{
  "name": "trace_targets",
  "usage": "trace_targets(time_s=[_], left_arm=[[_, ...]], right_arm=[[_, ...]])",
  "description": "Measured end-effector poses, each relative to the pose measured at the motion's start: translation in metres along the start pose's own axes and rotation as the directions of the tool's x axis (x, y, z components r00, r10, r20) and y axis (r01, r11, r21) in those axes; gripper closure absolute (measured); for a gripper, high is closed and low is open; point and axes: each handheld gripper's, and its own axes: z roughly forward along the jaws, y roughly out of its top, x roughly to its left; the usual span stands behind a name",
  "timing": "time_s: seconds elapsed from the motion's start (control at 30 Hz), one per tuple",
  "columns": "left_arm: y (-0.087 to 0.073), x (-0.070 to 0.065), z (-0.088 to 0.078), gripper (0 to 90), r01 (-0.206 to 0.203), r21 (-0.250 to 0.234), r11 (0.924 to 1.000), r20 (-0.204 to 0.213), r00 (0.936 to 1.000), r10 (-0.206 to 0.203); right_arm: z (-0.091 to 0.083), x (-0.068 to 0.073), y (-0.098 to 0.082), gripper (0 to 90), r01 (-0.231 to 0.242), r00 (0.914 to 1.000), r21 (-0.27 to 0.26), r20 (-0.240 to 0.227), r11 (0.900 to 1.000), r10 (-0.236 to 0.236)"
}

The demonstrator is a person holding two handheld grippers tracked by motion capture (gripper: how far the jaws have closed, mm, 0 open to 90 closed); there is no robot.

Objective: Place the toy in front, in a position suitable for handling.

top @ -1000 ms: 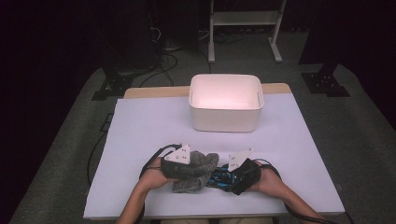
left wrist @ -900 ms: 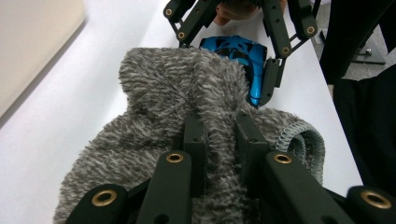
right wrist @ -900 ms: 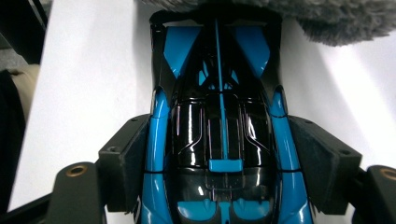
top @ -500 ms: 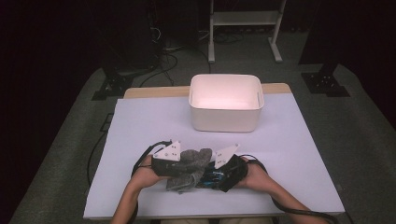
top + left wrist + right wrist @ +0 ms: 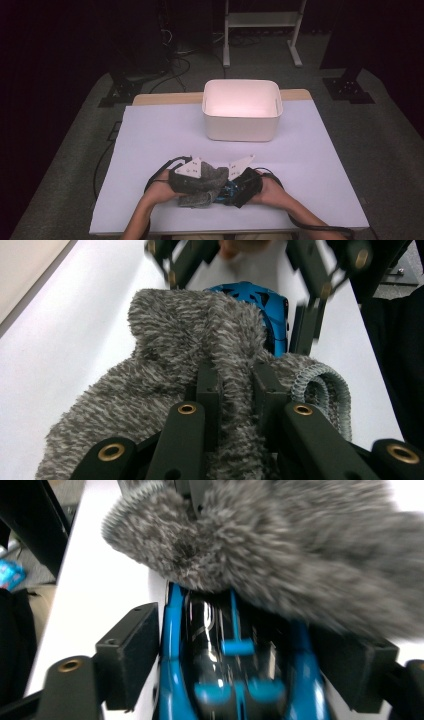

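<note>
Fuzzy grey sock (image 5: 200, 370) sits at the near table (image 5: 320, 150) edge, half over a blue mouse (image 5: 235, 670). Left gripper (image 5: 235, 390) pinches its cuff for tension; right gripper (image 5: 235, 650) clasps the mouse, probably to stuff it in.

**A dark recording lab set up around one lit table**

This looks like a lab or studio rig, not a home. The table (image 5: 150, 130), covered in plain white sheeting, is the only lit surface. Behind the table stands a white metal frame (image 5: 262, 22) on grey carpet (image 5: 70, 150). Cables (image 5: 175, 55) trail over the carpet beyond the table's far left corner, and black stand bases (image 5: 347, 90) sit by its far corners.
</note>
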Motion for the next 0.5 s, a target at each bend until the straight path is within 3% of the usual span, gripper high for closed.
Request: trace_targets(time_s=[0.2, 0.27, 0.33, 0.5], left_arm=[[0.0, 0.001, 0.001, 77.8, -0.001, 0.0, 1.0, 0.007, 1.0, 0.001], [0.001, 0.001, 0.001, 77.9, -0.004, 0.005, 1.0, 0.009, 1.0, 0.004], [0.003, 0.0, 0.001, 77.9, -0.009, 0.01, 0.9999, 0.006, 0.9999, 0.009], [0.01, -0.002, 0.006, 77.9, -0.027, 0.019, 0.9995, 0.012, 0.9996, 0.027]], right_arm=[[-0.029, 0.003, -0.023, 19.4, -0.035, 0.9982, -0.003, 0.049, 0.999, 0.036], [-0.031, 0.002, -0.032, 18.8, -0.065, 0.9968, -0.005, 0.046, 0.998, 0.065], [-0.029, 0.003, -0.036, 18.7, -0.065, 0.9965, 0.003, 0.053, 0.998, 0.065], [-0.025, 0.004, -0.038, 20.9, -0.037, 0.997, 0.009, 0.069, 0.999, 0.036]])
